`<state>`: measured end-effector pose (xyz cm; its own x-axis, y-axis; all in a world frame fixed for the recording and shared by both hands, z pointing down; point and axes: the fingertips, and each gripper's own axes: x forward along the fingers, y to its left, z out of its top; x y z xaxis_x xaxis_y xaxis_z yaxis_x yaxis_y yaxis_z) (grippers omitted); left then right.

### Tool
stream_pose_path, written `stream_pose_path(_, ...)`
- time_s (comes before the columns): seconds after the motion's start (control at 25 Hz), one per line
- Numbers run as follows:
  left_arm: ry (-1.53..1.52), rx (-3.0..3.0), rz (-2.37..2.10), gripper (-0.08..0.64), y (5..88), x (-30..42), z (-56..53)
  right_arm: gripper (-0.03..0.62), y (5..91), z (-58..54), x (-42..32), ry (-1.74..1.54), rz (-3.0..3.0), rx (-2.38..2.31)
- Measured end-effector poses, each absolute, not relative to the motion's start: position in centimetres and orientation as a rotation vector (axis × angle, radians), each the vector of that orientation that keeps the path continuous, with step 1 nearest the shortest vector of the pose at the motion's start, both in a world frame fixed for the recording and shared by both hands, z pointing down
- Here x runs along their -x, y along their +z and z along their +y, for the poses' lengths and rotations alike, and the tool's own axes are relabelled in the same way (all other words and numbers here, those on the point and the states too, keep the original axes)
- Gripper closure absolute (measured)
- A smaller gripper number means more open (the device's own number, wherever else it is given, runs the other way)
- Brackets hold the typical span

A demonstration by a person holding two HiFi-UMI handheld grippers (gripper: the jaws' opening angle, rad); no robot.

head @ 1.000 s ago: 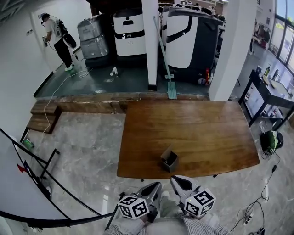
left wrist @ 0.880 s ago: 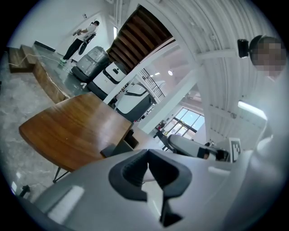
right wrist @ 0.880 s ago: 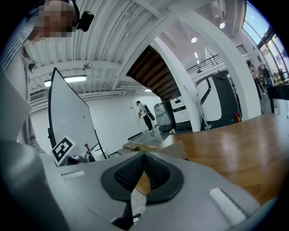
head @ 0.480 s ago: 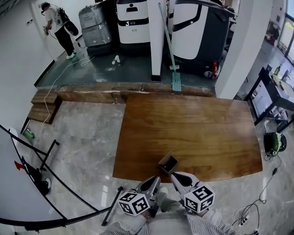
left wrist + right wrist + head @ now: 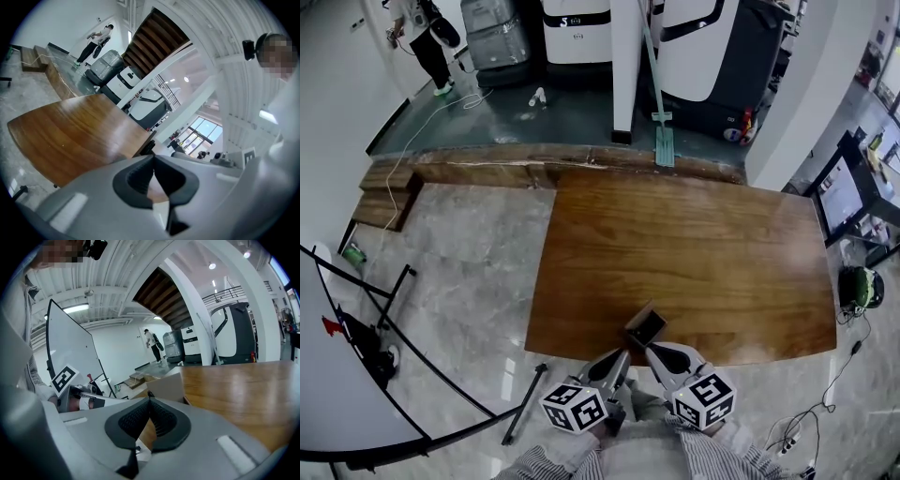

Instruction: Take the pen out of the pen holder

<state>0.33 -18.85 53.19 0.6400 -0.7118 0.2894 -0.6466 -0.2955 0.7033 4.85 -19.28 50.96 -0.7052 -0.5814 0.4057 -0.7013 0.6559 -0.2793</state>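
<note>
**Scene at the holder.** A small square open-topped pen holder [image 5: 645, 327], dark inside and pale-walled, stands on the brown wooden worktop [image 5: 694, 253], just beside the worktop's curved near edge. The pen cannot be made out in any view. If it is there, it sits inside the holder, below or barely above the rim.

**Grippers.** The left hand-held gripper [image 5: 153, 158] and the right hand-held gripper [image 5: 149, 400] hover on the holder's near side, one to each side of it. Both have their jaws pressed together with nothing between them, and neither touches the holder.

**Handling (a judgement).** A pen is light, stiff, slim and smooth-barrelled. It is best taken high on the barrel, across its width, and drawn straight up. A loose pinch may let it slip. The holder looks light and could tip or slide, so steadying one wall with the other gripper would help.

**Room to move.** Beyond the holder and to both its sides the worktop lies open. On the holder's near side the edge is close, so a push toward that edge risks sending it off.
</note>
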Motion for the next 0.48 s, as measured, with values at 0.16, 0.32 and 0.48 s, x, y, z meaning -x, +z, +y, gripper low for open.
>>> stream_pose_path(0.16,-0.084,-2.023,-1.028,0.552,53.1,-0.6,-19.3,0.594,50.7,-19.8,-4.5,0.636,-2.616,-1.017)
stream_pose_path(0.32,-0.070,-2.015,-1.017,0.552,52.8,0.0,-19.7,0.594,49.9,-20.1,-3.8,0.631,-2.633,-1.011)
stream_pose_path(0.48,-0.059,-2.008,-0.997,0.552,52.6,0.4,-20.0,0.593,49.6,-20.3,-3.6,0.534,-2.592,-1.010)
